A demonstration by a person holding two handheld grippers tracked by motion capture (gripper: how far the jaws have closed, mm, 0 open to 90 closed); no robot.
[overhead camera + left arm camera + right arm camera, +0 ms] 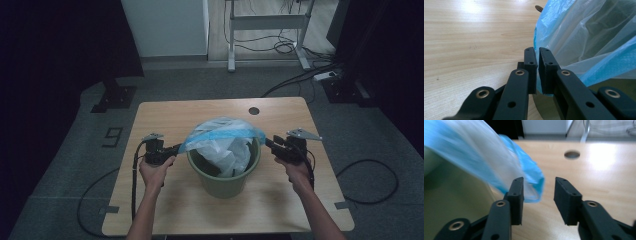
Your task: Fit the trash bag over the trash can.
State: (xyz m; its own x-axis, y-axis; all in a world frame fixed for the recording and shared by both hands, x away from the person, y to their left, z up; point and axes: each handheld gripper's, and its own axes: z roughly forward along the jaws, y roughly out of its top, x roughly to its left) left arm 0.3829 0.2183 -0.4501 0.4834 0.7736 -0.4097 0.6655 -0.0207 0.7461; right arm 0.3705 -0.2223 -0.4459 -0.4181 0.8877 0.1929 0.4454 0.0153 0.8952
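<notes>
**Onlooker A:** At a pale wooden table (165, 210), a person fits a thin blue plastic bag (222, 135) into an olive-green bucket (225, 177). The left gripper (176, 148) sits just beside the bucket's near rim, jaws pinched almost together on the bag's edge.

**Onlooker B:** And the other side?

**Onlooker A:** The right gripper (537, 200) has its jaws standing well apart. The bag's bunched blue hem lies between them, against one black pad (517, 195), but nothing presses on it. No grip there, as I judge it.

**Onlooker B:** Why hold one edge only?

**Onlooker A:** Probably to keep the mouth stretched across the bucket while the free side is re-taken or dropped over the rim. The film arches from the left jaws up over the bucket and down toward the right ones.

**Onlooker B:** What is the stuff like?

**Onlooker A:** Crinkly and translucent, darker blue along the hem, whitish where it slumps inside. The bucket is smooth, round, tapering downward. The table is matt wood grain, with a round cable hole (572, 154) beyond the right jaws.
</notes>
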